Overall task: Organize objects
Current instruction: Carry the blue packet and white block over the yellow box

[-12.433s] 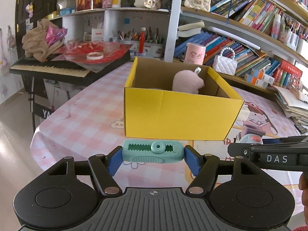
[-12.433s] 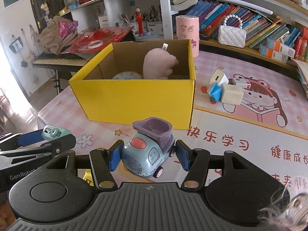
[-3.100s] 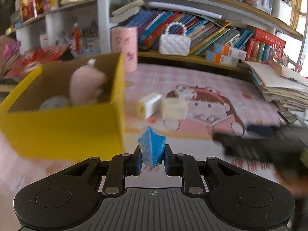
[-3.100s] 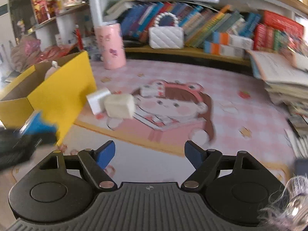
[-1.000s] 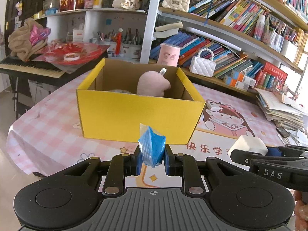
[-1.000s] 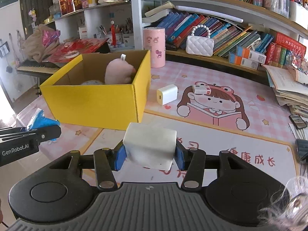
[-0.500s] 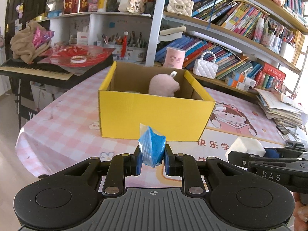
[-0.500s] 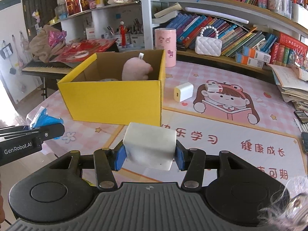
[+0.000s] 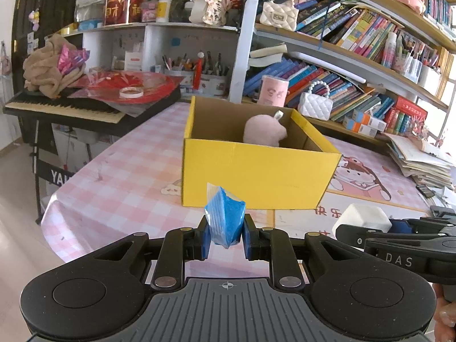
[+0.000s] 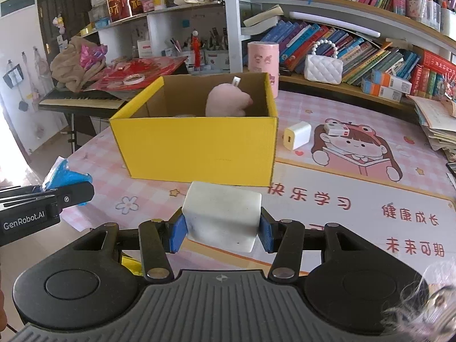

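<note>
1. Gripping a blue packet [image 9: 225, 222], the left claw [image 9: 225, 238] hangs off the counter's [image 10: 356, 199] near edge, facing the yellow box [image 9: 256, 176].
2. Clamping a white block [image 10: 223, 216], the right claw [image 10: 222, 232] hovers beside it, likely so both items drop into that box.

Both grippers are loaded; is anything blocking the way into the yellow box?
Only the box's near wall, which both loads must clear. Its top is open; a pink plush fills the far right corner.
</note>
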Tool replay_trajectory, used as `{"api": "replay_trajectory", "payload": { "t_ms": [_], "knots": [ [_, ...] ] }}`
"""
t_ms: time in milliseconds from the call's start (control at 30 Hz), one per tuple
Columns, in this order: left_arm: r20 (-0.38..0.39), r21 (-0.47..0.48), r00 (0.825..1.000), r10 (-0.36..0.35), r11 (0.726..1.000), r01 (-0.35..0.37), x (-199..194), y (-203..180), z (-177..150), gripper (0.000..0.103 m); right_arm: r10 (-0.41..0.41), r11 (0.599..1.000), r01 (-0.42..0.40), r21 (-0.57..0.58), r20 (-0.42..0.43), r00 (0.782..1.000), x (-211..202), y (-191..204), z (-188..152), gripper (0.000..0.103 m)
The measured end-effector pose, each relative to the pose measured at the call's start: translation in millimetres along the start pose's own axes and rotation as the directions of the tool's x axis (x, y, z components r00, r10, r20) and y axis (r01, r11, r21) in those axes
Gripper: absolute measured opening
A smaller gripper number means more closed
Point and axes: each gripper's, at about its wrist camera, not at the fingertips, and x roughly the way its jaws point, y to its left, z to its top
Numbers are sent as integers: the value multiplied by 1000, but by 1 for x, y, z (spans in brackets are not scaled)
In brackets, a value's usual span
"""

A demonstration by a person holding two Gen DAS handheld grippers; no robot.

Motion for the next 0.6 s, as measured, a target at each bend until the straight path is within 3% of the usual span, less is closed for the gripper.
{"api": "replay_trajectory", "payload": {
  "t_ms": [267,600],
  "knots": [
    [27,19,1000,-11,1000,10,2,8,11,20,1,1000,-2,7,19,1000,8,12,11,48],
    [122,24,992,-9,1000,6,28,1,59,20,3,996,12,-83,169,986,25,11,68,48]
  ]
}}
